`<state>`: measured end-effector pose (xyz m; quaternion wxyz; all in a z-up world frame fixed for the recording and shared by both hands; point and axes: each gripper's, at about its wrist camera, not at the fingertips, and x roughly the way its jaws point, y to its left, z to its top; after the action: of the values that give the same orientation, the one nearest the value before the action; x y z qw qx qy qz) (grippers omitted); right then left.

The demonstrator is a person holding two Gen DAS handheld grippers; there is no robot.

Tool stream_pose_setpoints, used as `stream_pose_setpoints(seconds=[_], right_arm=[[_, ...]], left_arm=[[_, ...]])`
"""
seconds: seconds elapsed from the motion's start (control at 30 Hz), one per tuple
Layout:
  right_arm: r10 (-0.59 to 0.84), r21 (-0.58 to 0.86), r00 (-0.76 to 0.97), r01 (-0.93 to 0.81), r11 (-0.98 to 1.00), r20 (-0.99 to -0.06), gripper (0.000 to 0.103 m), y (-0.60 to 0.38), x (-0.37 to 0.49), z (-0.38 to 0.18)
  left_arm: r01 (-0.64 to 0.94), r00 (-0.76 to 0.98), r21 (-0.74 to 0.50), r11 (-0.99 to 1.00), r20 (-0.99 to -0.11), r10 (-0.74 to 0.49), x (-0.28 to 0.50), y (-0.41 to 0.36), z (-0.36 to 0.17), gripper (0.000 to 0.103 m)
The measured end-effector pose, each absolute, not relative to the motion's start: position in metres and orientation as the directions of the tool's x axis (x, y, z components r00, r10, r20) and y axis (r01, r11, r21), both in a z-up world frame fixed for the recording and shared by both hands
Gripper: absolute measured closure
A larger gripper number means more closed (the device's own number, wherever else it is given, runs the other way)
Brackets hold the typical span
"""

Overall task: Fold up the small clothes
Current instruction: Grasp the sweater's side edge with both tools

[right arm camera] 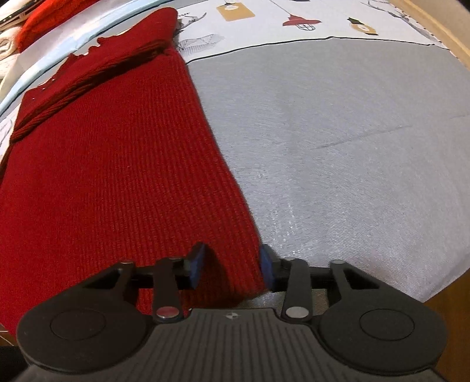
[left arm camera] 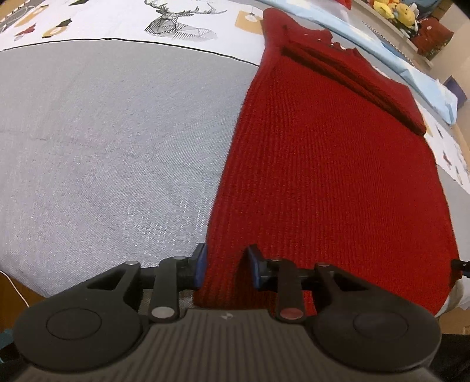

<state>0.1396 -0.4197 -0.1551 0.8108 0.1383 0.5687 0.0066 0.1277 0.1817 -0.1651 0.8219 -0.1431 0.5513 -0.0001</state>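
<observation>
A dark red knitted garment [left arm camera: 329,164] lies flat on the grey cloth, its sleeve folded across the far part. My left gripper [left arm camera: 225,269] is open, with the garment's near left corner between its blue pads [left arm camera: 200,264]. In the right wrist view the same garment [right arm camera: 111,164] fills the left side. My right gripper [right arm camera: 232,269] is open, with the garment's near right corner between its blue pads [right arm camera: 267,266]. Both grippers sit low at the garment's near hem.
The grey cloth [left arm camera: 111,141] covers the table, with a printed white cloth [left arm camera: 123,20] beyond it. A light blue sheet [left arm camera: 411,64] and plush toys [left arm camera: 393,11] lie at the far right. The wooden table edge [right arm camera: 446,311] shows near my right gripper.
</observation>
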Motion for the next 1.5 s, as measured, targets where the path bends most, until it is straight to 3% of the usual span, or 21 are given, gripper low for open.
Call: stream_pose_setpoints(seconds=[0.13,0.33,0.37,0.4,0.53,0.63,0.83,0.9,1.07,1.13,1.23,1.33,1.43,1.5], right_arm=[[0.184,0.259,0.358,0.173,0.950,-0.915,0.072,-0.426,0.136,-0.152],[0.166,0.224,0.348,0.136,0.965,-0.923,0.068,-0.417,0.133,-0.152],[0.163,0.220,0.349,0.131,0.967,-0.923,0.071,-0.416,0.132,-0.151],[0.168,0.225,0.351,0.129,0.966,-0.921,0.076,-0.416,0.132,-0.150],[0.187,0.284,0.430,0.174,0.943,-0.883,0.096,-0.425,0.129,-0.135],[0.214,0.356,0.489,0.219,0.909,-0.846,0.097,-0.439,0.125,-0.125],[0.191,0.291,0.384,0.222,0.931,-0.903,0.089,-0.430,0.128,-0.144],[0.172,0.258,0.375,0.193,0.947,-0.911,0.073,-0.424,0.130,-0.146],[0.148,0.216,0.346,0.166,0.962,-0.927,0.067,-0.411,0.138,-0.151],[0.147,0.210,0.347,0.151,0.966,-0.926,0.070,-0.409,0.139,-0.151],[0.159,0.229,0.378,0.148,0.962,-0.912,0.091,-0.409,0.140,-0.145],[0.196,0.303,0.427,0.201,0.932,-0.883,0.092,-0.422,0.136,-0.138],[0.181,0.280,0.387,0.218,0.935,-0.904,0.090,-0.425,0.134,-0.144],[0.162,0.243,0.353,0.200,0.949,-0.921,0.080,-0.419,0.133,-0.149]], left_arm=[[-0.172,0.383,-0.274,0.946,-0.903,-0.192,0.130,0.184,-0.166,0.074],[-0.133,0.379,-0.234,0.963,-0.910,-0.168,0.133,0.175,-0.166,0.074],[-0.130,0.385,-0.225,0.965,-0.909,-0.160,0.133,0.175,-0.165,0.086],[-0.130,0.394,-0.218,0.967,-0.907,-0.151,0.134,0.175,-0.164,0.091],[-0.139,0.482,-0.287,0.948,-0.855,-0.188,0.128,0.180,-0.146,0.092],[-0.118,0.485,-0.315,0.942,-0.846,-0.221,0.129,0.178,-0.144,0.091],[-0.155,0.377,-0.312,0.937,-0.896,-0.235,0.137,0.175,-0.166,0.081],[-0.144,0.374,-0.294,0.945,-0.900,-0.223,0.140,0.172,-0.168,0.080],[-0.159,0.384,-0.299,0.941,-0.897,-0.220,0.147,0.172,-0.168,0.082],[-0.146,0.400,-0.295,0.944,-0.890,-0.217,0.146,0.170,-0.167,0.088],[-0.100,0.449,-0.296,0.950,-0.866,-0.222,0.145,0.166,-0.154,0.089],[-0.099,0.457,-0.318,0.943,-0.856,-0.241,0.145,0.163,-0.152,0.088],[-0.130,0.408,-0.300,0.945,-0.885,-0.225,0.146,0.164,-0.161,0.087],[-0.130,0.389,-0.289,0.948,-0.895,-0.219,0.146,0.164,-0.165,0.085]])
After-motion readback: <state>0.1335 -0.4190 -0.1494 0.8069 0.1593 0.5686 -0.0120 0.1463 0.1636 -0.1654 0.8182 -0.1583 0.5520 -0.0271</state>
